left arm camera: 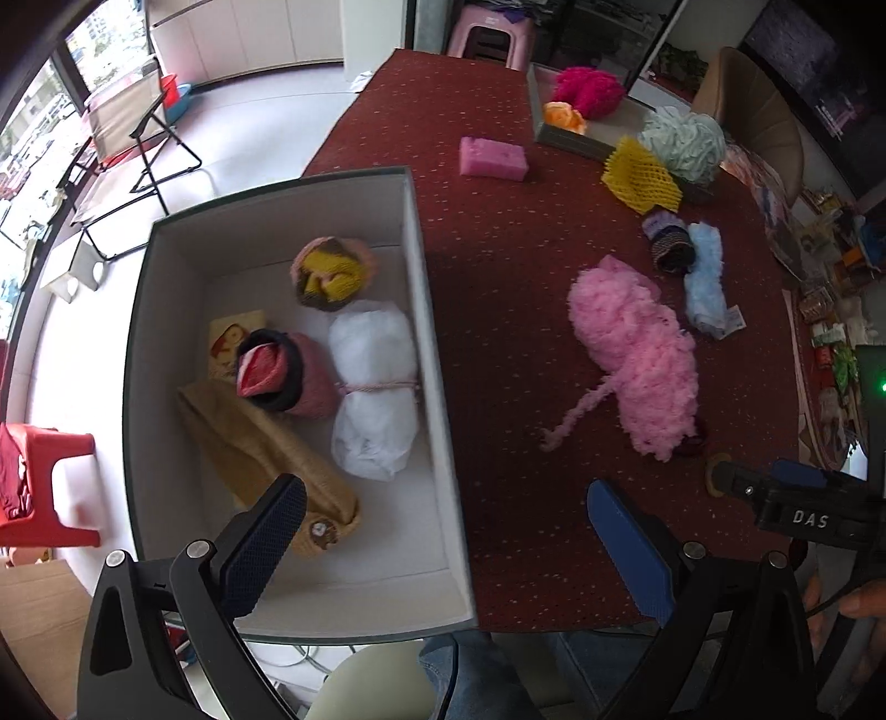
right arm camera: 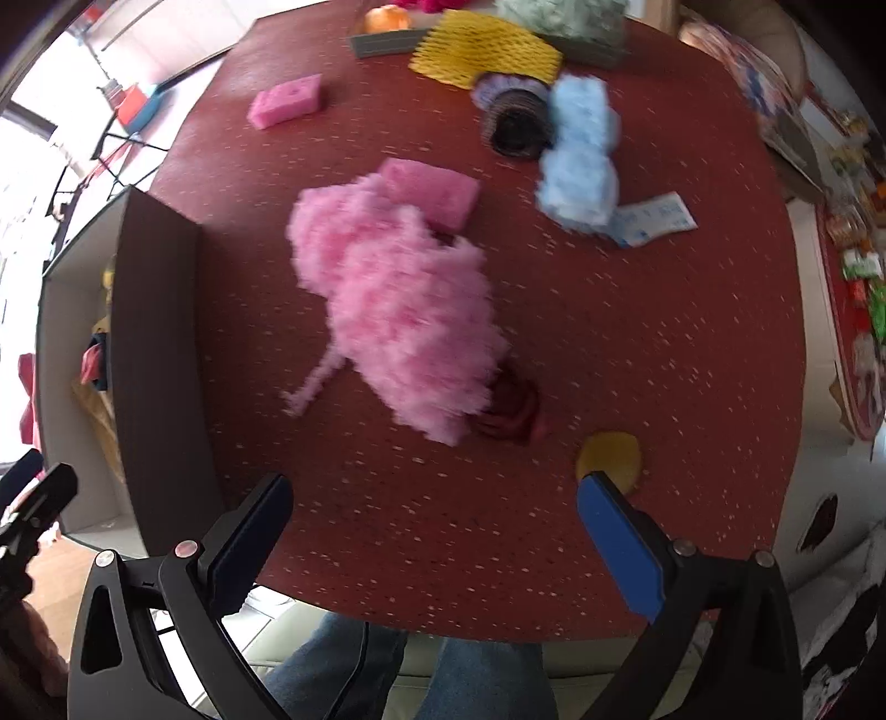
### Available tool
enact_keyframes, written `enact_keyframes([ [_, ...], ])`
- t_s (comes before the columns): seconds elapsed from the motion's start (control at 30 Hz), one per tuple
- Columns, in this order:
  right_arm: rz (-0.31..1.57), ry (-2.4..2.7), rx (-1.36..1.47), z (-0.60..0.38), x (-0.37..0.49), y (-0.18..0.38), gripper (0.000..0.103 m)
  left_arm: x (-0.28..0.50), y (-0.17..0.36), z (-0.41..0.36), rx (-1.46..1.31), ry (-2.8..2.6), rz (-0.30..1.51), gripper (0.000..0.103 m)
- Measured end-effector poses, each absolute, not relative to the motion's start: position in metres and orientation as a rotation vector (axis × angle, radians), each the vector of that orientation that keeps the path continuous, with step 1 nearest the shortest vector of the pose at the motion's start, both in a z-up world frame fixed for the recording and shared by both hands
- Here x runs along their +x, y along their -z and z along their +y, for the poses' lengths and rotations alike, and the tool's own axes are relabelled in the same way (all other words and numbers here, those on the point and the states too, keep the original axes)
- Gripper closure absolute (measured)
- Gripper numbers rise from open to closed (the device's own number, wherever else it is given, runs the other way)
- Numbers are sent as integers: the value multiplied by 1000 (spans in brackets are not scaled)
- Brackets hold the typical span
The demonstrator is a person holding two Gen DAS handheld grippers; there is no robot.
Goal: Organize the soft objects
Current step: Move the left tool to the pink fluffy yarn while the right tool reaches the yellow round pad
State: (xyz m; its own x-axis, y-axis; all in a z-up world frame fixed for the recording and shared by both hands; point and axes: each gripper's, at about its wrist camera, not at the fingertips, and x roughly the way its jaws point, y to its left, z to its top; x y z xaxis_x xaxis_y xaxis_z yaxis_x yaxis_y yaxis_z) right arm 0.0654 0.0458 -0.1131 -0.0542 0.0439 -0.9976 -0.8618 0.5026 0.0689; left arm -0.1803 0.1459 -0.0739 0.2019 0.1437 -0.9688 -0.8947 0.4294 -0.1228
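Dark red cloth with pale flecks covers the table [left arm camera: 498, 277], on which a grey-walled box [left arm camera: 437, 354] with a white inside is set at the left edge. Inside the box are seen a white gauzy bundle [left arm camera: 374, 387] tied round its middle with a pink cord, a rolled pink and black knit [left arm camera: 282, 371], a tan knitted piece [left arm camera: 266, 454] and a round yellow and pink roll [left arm camera: 332, 271]. Out on the cloth, well apart from the box, a fluffy pink yarn mass [right arm camera: 393, 310] is laid with a loose strand trailing toward the box; a pink sponge [right arm camera: 434, 191] is touching its far side (a second pink sponge [left arm camera: 493, 158] lies farther off). A light blue fuzzy roll [right arm camera: 578, 155], a dark knitted roll [right arm camera: 515, 124] and a yellow foam net [right arm camera: 487, 52] are grouped beyond. The left gripper [left arm camera: 448, 548] is held over the box's near corner, jaws spread wide, nothing between them. The right gripper [right arm camera: 434, 543] is held above bare cloth near the pink yarn, jaws fully apart and empty
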Motion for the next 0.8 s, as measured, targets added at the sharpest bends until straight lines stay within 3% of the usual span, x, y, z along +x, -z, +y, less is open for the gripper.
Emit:
enact_keyframes([
  [0.43, 1570, -697, -680, -38, 141, 165, 0, -43, 116, 141, -961, -726, 1227, 1],
  [0.8, 1571, -727, -718, -15, 157, 203, 0, 3, 158, 159, -1041, -895, 1246, 1],
])
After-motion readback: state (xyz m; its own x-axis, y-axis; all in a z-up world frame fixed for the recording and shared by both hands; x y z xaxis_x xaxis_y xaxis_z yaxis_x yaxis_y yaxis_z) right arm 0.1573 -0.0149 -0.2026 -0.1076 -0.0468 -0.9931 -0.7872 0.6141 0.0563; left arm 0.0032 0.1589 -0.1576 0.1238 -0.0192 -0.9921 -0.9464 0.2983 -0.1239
